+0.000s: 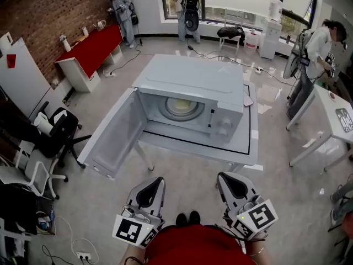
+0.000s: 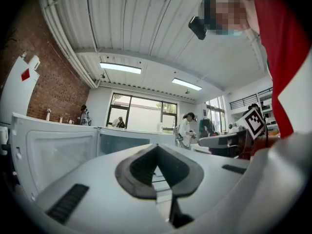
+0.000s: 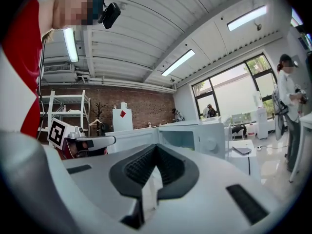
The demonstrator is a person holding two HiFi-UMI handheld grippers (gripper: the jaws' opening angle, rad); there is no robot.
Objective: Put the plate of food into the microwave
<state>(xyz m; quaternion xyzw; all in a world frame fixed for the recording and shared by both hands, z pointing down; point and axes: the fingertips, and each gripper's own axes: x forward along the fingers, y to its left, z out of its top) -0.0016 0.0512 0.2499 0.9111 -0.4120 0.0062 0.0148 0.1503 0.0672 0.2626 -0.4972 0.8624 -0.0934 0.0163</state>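
Observation:
A white microwave stands on a white table, its door swung open to the left. Inside, on the turntable, sits the plate of pale yellow food. My left gripper and right gripper are held side by side close to my body, well short of the table and pointing at the microwave. Both are shut with nothing between the pads. The left gripper view shows its shut jaws and the open door; the right gripper view shows its shut jaws and the microwave.
A small pink thing lies on the table right of the microwave. Office chairs stand at the left, a red counter at the back left, another white table at the right. Several people stand at the back and right.

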